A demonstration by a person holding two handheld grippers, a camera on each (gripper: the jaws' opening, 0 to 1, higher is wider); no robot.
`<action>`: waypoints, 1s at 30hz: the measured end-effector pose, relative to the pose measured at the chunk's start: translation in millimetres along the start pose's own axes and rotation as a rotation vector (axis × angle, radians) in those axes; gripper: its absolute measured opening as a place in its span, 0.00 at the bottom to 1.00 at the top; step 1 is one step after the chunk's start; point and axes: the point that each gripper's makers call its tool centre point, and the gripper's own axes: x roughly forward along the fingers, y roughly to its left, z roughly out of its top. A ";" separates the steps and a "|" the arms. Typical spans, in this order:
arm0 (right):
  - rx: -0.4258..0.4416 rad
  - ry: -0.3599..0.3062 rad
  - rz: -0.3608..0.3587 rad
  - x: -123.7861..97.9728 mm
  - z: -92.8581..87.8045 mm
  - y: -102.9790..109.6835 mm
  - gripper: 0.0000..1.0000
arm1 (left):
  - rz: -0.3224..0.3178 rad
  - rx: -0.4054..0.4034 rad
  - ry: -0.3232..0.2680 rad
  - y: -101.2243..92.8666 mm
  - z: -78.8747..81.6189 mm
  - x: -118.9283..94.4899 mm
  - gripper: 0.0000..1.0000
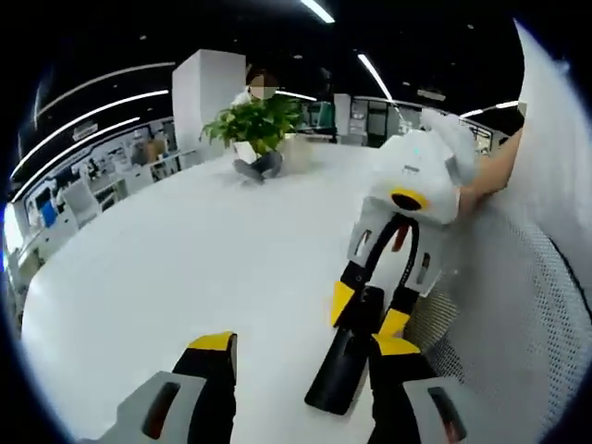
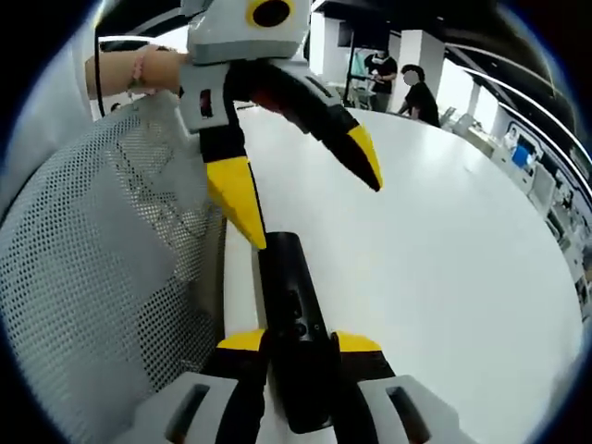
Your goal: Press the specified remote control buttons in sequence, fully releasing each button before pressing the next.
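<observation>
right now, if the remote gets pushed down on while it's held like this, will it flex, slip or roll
The black remote looks like a rigid bar, so it probably won't flex. The right gripper clamps one end only, so pressing the free end may pivot it. Its smooth surface might slide on the white table.

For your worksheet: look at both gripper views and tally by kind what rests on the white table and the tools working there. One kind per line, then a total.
Remote control: 1
Potted plant: 1
Grippers: 2, the right gripper clamping the remote, the left gripper open
Total: 4

Black remote (image 2: 294, 326), white table (image 1: 185, 268)
</observation>
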 end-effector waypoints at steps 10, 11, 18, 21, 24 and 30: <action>0.009 -0.009 -0.005 0.4 1.0 0.0 0.24 | 0.214 -0.102 -0.193 34.7 29.6 -50.4 0.64; 0.010 -0.009 -0.005 0.5 1.0 0.0 0.24 | 0.239 -0.139 -0.230 38.1 32.3 -56.2 0.64; 0.011 -0.009 -0.005 0.4 1.3 0.7 0.24 | 0.383 -0.285 -0.431 56.0 43.0 -94.4 0.73; 0.012 -0.009 -0.005 0.4 1.3 0.7 0.24 | 0.453 -0.246 -0.480 60.9 44.5 -107.3 0.81; 0.012 -0.009 -0.005 0.5 1.4 0.5 0.24 | 0.502 -0.229 -0.521 64.7 45.4 -117.2 0.83; 0.014 -0.011 -0.006 0.6 1.3 0.2 0.24 | 0.564 -0.130 -0.577 65.8 59.0 -131.0 0.91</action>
